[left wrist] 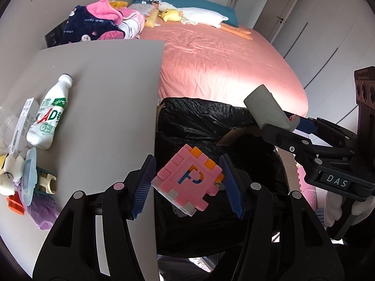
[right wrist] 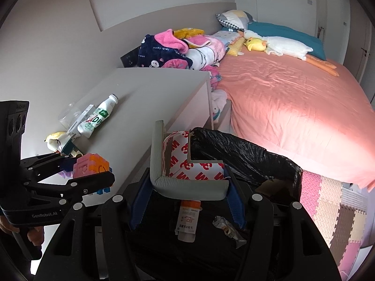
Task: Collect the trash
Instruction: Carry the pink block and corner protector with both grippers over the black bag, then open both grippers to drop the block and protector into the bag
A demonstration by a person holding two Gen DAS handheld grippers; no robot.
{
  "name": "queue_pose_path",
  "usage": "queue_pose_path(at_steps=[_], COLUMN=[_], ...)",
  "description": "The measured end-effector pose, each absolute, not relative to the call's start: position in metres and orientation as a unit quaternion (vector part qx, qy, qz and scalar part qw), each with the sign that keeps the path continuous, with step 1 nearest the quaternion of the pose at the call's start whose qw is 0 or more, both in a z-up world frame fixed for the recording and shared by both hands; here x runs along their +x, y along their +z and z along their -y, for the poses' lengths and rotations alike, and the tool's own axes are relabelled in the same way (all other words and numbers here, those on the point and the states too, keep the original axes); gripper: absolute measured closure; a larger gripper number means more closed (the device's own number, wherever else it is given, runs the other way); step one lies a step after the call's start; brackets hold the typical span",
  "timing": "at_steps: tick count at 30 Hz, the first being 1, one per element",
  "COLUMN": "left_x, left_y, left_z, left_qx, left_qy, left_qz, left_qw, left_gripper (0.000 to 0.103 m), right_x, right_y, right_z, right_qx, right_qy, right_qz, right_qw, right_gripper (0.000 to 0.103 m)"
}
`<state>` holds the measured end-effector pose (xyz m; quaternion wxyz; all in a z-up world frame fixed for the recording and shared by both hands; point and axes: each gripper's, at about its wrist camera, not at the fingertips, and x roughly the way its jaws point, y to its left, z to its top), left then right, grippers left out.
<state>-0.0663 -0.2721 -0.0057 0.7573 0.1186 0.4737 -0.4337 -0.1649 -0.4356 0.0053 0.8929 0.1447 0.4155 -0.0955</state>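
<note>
At lower centre of the left wrist view, a pink block cube (left wrist: pixel 187 180) sat pinched between the left gripper's (left wrist: pixel 187 185) blue pads, over the black-lined trash bin (left wrist: pixel 199 121). In the right wrist view's lower middle, the right gripper (right wrist: pixel 187 199) clamped a grey foam corner guard (right wrist: pixel 164 164) with red-printed backing above the same bin, where a tube (right wrist: pixel 188 220) and a crumpled wrapper (right wrist: pixel 227 229) lay. A white AD bottle (left wrist: pixel 50 114) lay at left on the grey cabinet top (left wrist: pixel 105 93), beside the pink bed (left wrist: pixel 222 65).
</note>
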Motion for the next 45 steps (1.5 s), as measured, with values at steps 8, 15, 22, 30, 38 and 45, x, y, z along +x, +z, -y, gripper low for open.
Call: queue_pose_path(at_steps=[8,15,22,30,38,45], left_x=[-0.081,-0.095,-0.103,-0.101,-0.096,-0.086], left_y=[-0.007,-0.008,-0.007,-0.016,-0.016,-0.021], left_z=[0.305,0.331,0.351,0.360,0.351,0.340], left_qx=[0.142,0.161,0.178,0.195,0.192,0.183], left_qy=[-0.468,-0.495,-0.514,-0.484,-0.481,-0.466], left_qz=[-0.473,-0.471,-0.465,-0.488,-0.488,-0.495], left_qw=[0.733,0.712,0.698,0.700,0.703,0.710], left_gripper=[0.047,0.047,0.047,0.006,0.006,0.006], right_x=[-0.188,-0.207,-0.223,-0.239,-0.232,-0.218], right_y=[0.006,0.004,0.004,0.008,0.006,0.001], right_z=[0.462,0.481,0.496,0.512,0.511,0.498], right_qx=[0.165,0.180,0.193,0.229,0.230,0.221], right_qy=[-0.131,-0.161,-0.182,-0.224,-0.219,-0.194], right_qz=[-0.409,-0.407,-0.402,-0.375,-0.378,-0.391], right_qw=[0.888,0.881,0.876,0.870,0.870,0.872], right_gripper=[0.043,0.043,0.043,0.017,0.017,0.017])
